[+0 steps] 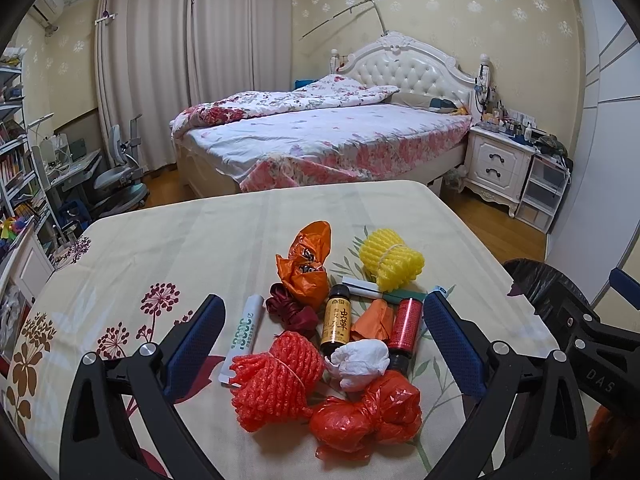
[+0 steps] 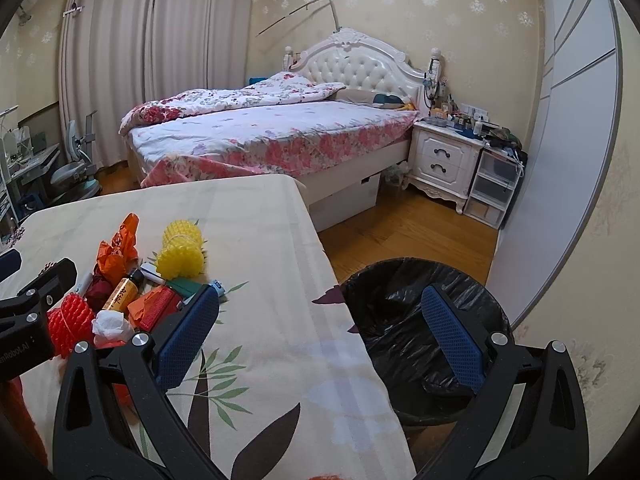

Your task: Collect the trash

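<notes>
A heap of trash lies on the cloth-covered table: a yellow foam net, an orange bag, a red foam net, a red plastic bag, a white paper wad, a brown bottle and a red bottle. My left gripper is open, its fingers astride the heap and holding nothing. My right gripper is open and empty, hovering over the table's right edge beside the black-lined bin. The yellow foam net also shows in the right wrist view.
A white tube and a dark red ribbon lie in the heap too. The bin stands on the wooden floor right of the table. Beyond are a bed, a nightstand, a wardrobe and a desk chair.
</notes>
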Available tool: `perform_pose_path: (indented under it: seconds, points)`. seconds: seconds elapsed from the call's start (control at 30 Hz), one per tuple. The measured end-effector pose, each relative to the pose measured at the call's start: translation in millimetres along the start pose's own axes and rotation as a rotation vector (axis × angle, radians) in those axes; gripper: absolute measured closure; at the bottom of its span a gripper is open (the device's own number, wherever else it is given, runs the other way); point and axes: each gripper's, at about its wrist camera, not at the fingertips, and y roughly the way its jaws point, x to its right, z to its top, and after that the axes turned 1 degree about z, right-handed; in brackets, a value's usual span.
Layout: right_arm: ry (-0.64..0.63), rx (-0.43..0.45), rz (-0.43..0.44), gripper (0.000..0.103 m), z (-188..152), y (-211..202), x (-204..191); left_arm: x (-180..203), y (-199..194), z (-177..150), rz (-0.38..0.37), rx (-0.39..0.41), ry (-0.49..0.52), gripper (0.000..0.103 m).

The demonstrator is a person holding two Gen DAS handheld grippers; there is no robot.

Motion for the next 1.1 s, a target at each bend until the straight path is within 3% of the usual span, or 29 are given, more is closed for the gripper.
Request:
perform_pose_path:
  seconds: [1.1]
  points:
    - [0.004, -0.004, -0.006, 0.004, 0, 2, 6, 12, 8, -11, -0.005, -0.012, 0.012, 0.006]
